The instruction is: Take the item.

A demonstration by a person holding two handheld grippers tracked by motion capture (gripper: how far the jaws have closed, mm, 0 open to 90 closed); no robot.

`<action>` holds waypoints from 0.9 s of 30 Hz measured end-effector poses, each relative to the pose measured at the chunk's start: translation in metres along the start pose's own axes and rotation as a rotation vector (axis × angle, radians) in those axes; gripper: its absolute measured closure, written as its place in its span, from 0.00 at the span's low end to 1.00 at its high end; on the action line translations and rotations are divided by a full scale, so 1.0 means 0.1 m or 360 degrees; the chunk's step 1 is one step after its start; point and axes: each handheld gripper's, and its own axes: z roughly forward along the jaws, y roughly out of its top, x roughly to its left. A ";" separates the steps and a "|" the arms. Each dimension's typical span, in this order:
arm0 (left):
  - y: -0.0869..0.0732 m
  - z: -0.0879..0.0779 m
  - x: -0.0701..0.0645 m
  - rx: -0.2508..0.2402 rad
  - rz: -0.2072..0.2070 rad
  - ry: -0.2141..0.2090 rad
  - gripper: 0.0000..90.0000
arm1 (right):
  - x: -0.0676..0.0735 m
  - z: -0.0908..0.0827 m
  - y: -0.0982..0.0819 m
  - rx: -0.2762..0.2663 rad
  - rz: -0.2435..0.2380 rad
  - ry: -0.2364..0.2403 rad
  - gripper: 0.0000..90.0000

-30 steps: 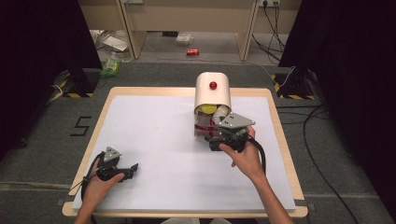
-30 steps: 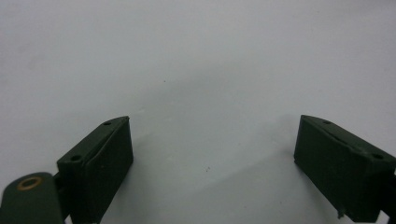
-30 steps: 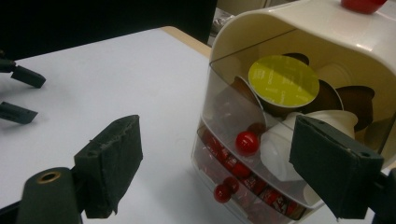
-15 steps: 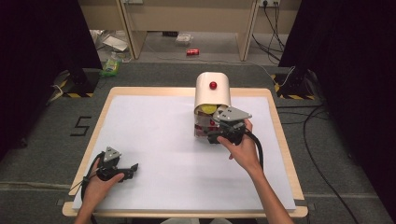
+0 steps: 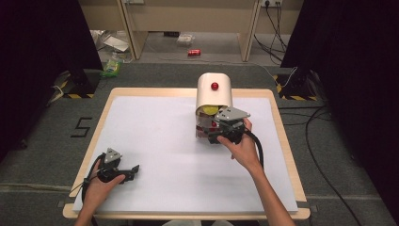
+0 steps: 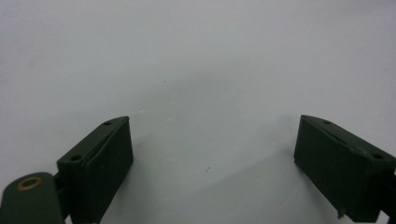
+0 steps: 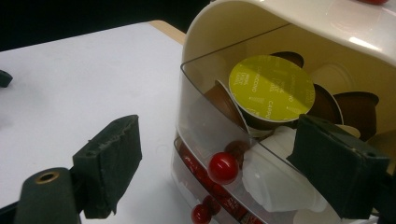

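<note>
Gaping empty, right gripper [image 7: 215, 163] at drawer [image 7: 219, 135], green-lidded capsule [image 7: 272, 87] inside.

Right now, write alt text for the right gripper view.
A cream capsule holder with clear drawers stands on a white table; its top drawer is pulled out and holds coffee capsules, a green-lidded one uppermost. The right gripper is open, its black jaws either side of the drawer's corner. Red knobs mark the drawer fronts.
</note>
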 end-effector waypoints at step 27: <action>0.00 0.00 0.00 -0.0002 -0.0004 -0.0004 0.12 | 0.14 -0.19 -0.08 0.0029 -0.0012 0.0089 0.18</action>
